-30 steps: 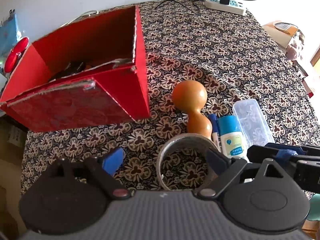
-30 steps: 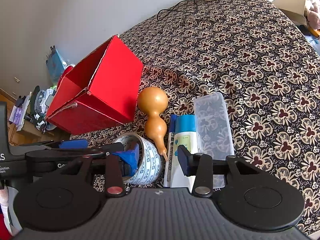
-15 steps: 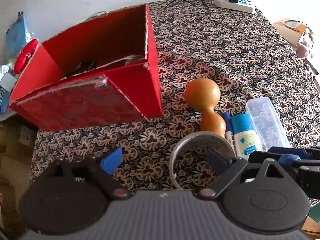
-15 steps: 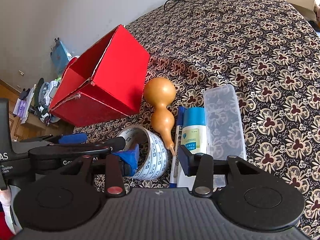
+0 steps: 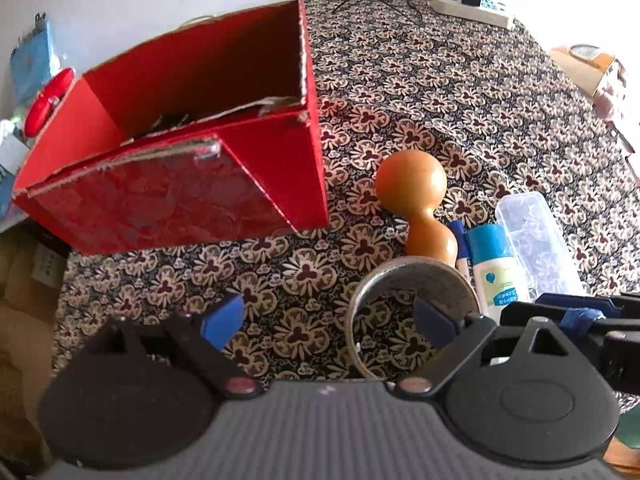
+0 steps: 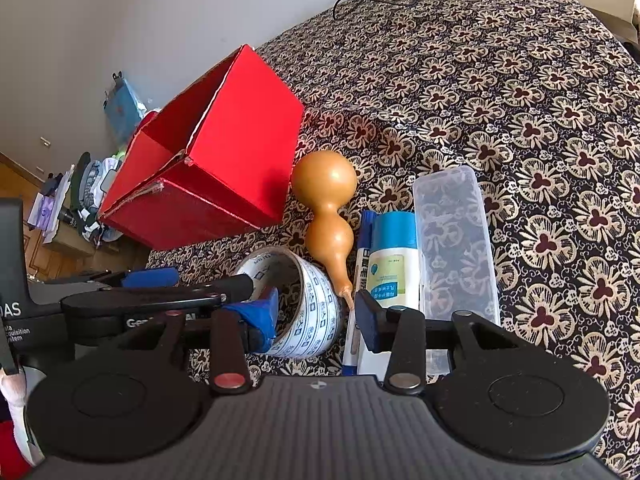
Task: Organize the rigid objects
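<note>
Left wrist view. The left gripper (image 5: 328,320) hangs low over the patterned tablecloth (image 5: 460,92) with its jaws wide apart and nothing between them; its right finger reaches into the ring of the tape roll (image 5: 412,284) without clamping it. The red cardboard box (image 5: 180,184) stands open-topped to the left, and only this view looks inside, where a few dark items, too shadowed to name, already lie. The task therefore appears begun but far from finished. Five objects remain on the cloth in a row: the tape roll, a gourd (image 5: 420,200), a blue whiteboard marker (image 5: 459,240), a blue-capped tube (image 5: 496,268) and a clear plastic case (image 5: 536,240).

Right wrist view. The right gripper (image 6: 318,314) is also apart and empty, hovering over the near edge of the tape roll (image 6: 312,304) and the stem tip of the gourd (image 6: 326,216). Only this view shows the printed outer face of the tape, the marker (image 6: 362,264) lettering, the tube (image 6: 394,264) label and the case (image 6: 456,248) at full length. The box (image 6: 208,176) interior is hidden here. The left gripper (image 6: 160,292) crosses the lower left.
</note>
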`<state>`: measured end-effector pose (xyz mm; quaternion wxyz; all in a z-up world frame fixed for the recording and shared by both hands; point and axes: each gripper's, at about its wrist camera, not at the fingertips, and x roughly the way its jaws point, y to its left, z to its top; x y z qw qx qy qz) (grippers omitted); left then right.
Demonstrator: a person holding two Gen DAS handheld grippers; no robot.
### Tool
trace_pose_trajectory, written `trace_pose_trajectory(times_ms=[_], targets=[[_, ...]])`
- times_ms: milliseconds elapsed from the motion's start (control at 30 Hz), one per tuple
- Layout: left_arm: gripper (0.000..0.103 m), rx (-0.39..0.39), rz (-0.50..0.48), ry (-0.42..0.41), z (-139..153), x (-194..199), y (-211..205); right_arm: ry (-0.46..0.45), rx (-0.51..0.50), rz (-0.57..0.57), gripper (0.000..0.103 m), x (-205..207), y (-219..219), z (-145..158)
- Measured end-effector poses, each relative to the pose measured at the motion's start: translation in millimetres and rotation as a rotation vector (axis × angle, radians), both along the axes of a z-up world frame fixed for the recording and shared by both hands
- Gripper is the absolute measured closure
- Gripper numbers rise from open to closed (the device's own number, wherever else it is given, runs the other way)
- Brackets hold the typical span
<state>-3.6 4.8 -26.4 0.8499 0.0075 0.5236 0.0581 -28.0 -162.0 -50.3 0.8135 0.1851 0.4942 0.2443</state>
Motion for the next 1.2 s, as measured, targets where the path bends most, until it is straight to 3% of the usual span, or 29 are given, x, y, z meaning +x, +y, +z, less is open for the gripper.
trace_pose_trajectory(times_ms=[200,300,400,467,500,533,667,733,967,1200], targets=[[0.008,-0.155,0.003,0.003,-9,-7,19,-0.025,-0.003,0.003,0.08,3,5,-6],[0.008,-0.16,-0.02,0.014,-14,-9,14,-0.045,-0.016,0.023,0.082,5,13,-9],[0.01,-0.115,-0.031,0.047,-24,-7,8,-0.066,-0.04,0.047,0.084,9,24,-13],[0.018,-0.117,-0.025,0.072,-30,-6,10,-0.065,-0.042,0.054,0.086,11,28,-16],[0.04,-0.134,-0.027,0.081,-32,-7,14,-0.062,-0.04,0.057,0.088,12,30,-18],[0.053,-0.145,-0.027,0.099,-34,-6,15,-0.054,-0.039,0.058,0.089,14,31,-21],[0.062,-0.191,-0.036,0.117,-39,-6,19,-0.019,-0.025,0.059,0.099,18,35,-27],[0.075,-0.201,-0.057,0.11,-37,-6,16,-0.01,-0.022,0.06,0.103,18,37,-28],[0.082,-0.135,-0.092,0.091,-32,-2,5,0.0,-0.008,0.059,0.103,19,35,-25],[0.083,-0.058,-0.149,-0.049,14,-14,0,-0.117,0.009,0.089,0.103,9,32,13]])
